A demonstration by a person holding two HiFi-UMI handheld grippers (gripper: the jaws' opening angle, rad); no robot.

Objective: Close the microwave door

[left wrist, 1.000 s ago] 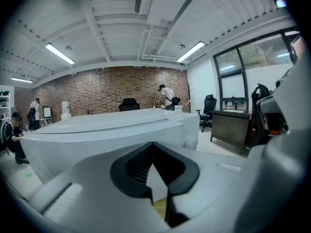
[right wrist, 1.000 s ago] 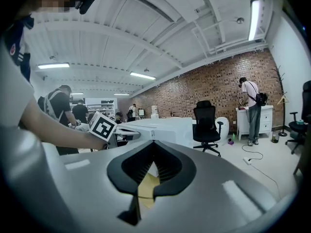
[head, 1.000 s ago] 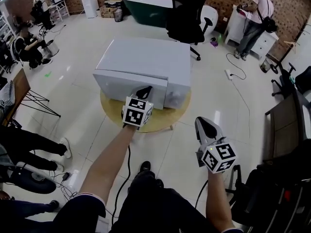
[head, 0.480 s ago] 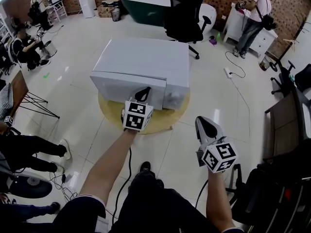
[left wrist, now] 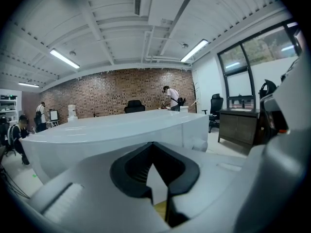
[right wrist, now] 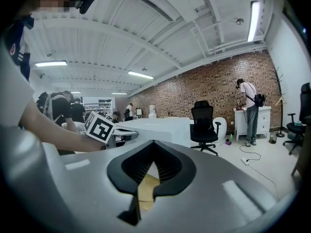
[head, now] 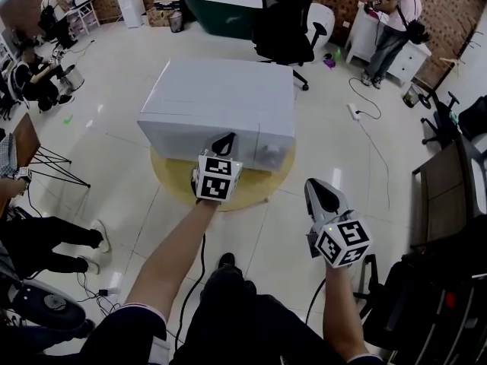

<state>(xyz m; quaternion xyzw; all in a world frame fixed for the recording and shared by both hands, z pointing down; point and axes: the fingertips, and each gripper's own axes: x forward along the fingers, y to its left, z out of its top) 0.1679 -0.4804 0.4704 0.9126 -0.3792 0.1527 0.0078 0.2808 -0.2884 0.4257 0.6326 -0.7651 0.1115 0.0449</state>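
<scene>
**Microwave door looks all but home**

Nearest the camera, the right claw hangs over bare floor tiles, clear of the worktop's near edge, clenched on nothing. Ahead of it, the left claw is also clenched and empty. Its tips are at the door's front face, touching it or just short; the views do not settle which.

The door belongs to a white microwave that covers most of a low round worktop, with its front towards the worktop's near edge. From above, the door seems flush with the body, so it is closed or very nearly so. A round knob sits on the panel at the front's right end.

The door is probably a light, stiff panel that swings freely until its latch resists. It calls for a flat push rather than a grasp, best placed on its free edge beside the knob panel. Its glossy face could let closed tips skate sideways. The body looks heavy, yet a hard shove might slide it across the small worktop.

No brand, label or lettering can be read on the microwave. The cubes on both claws carry only square black-and-white markers.

Beyond stand a black office chair and a dark green bathtub by a brick wall.
</scene>
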